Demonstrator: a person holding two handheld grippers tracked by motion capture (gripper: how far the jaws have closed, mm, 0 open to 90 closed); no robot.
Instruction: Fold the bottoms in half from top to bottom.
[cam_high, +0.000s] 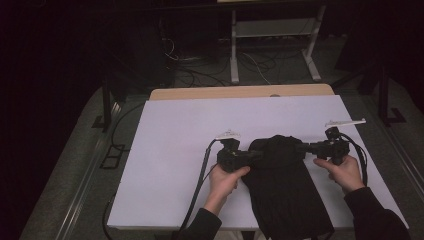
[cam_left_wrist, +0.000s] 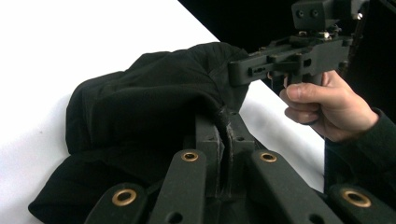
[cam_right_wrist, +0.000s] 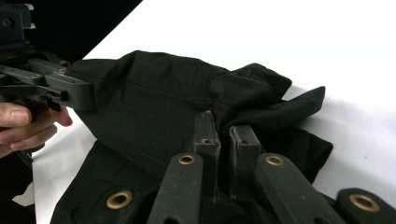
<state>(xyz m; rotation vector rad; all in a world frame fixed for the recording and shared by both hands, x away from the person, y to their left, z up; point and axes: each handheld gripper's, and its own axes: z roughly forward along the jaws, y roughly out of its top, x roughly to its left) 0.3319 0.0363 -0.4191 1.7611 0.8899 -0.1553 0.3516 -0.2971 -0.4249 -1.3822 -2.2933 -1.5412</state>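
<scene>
A black garment (cam_high: 285, 185) lies on the near half of the white-covered table (cam_high: 175, 150), its lower end reaching the near edge and its upper end bunched and raised off the surface. The left gripper (cam_high: 252, 156) is clenched on the bunched cloth at its left edge, a fold pinched between the fingers (cam_left_wrist: 208, 140). The right gripper (cam_high: 301, 148) grasps the opposite edge, fingers (cam_right_wrist: 205, 135) pressed on fabric. Both grippers point inward, facing each other across the cloth.
</scene>
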